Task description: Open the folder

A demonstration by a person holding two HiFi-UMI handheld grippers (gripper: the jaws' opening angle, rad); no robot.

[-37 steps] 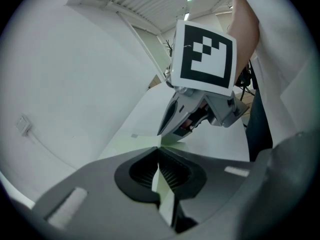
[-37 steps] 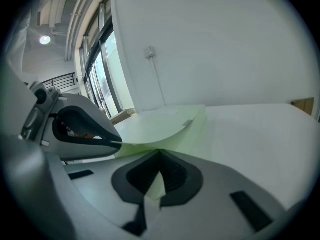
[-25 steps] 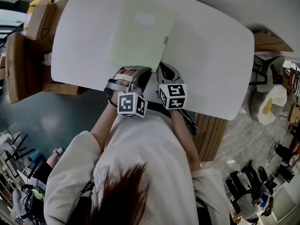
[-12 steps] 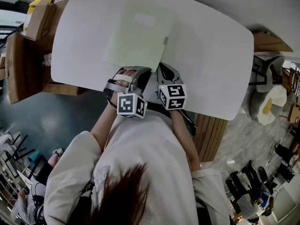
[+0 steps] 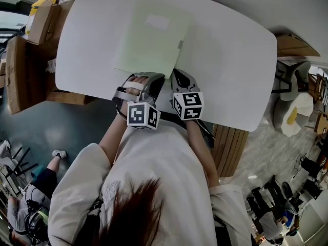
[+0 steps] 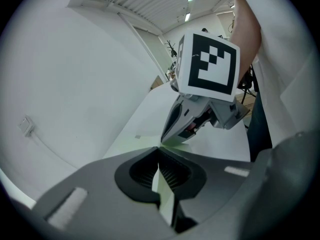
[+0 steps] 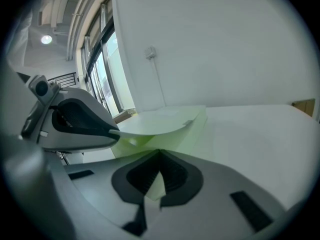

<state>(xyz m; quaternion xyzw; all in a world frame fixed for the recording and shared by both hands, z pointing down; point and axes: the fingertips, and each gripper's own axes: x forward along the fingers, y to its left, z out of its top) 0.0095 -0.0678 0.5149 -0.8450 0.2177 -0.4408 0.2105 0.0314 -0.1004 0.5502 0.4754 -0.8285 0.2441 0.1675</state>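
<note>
The white table (image 5: 230,60) takes up most of my head view, and the pale green folder (image 5: 151,45) lies flat on it, left of the middle. Its near edge is right at my two tools.

The left gripper (image 6: 159,170) is clamped on a thin pale sheet, which runs edge-on between its ribbed pads. From the other side this looks like the top cover (image 7: 155,124), because it bows up in a shallow arc from that gripper's tip. The right gripper (image 7: 159,173) is closed too, and it pinches the lower leaf (image 7: 137,145) at the near edge. A gap shows between the two layers, so I judge the folder to be just cracked open, not opened.

To do this step well, I would keep the right side pinned low against the table as an anchor. The left should carry the cover up and over in a wide arc toward the hinge side. Pulling straight back would drag the whole folder off the near edge.

The two grippers sit just beside each other, so the left has to clear the right one's marker cube (image 5: 188,105) as it swings.

Card this thin slips easily, so I'd keep the pinch firm and the lift slow. I would watch the small tab (image 5: 181,44) on the right edge and the white label (image 5: 158,20) for any slide.
</note>
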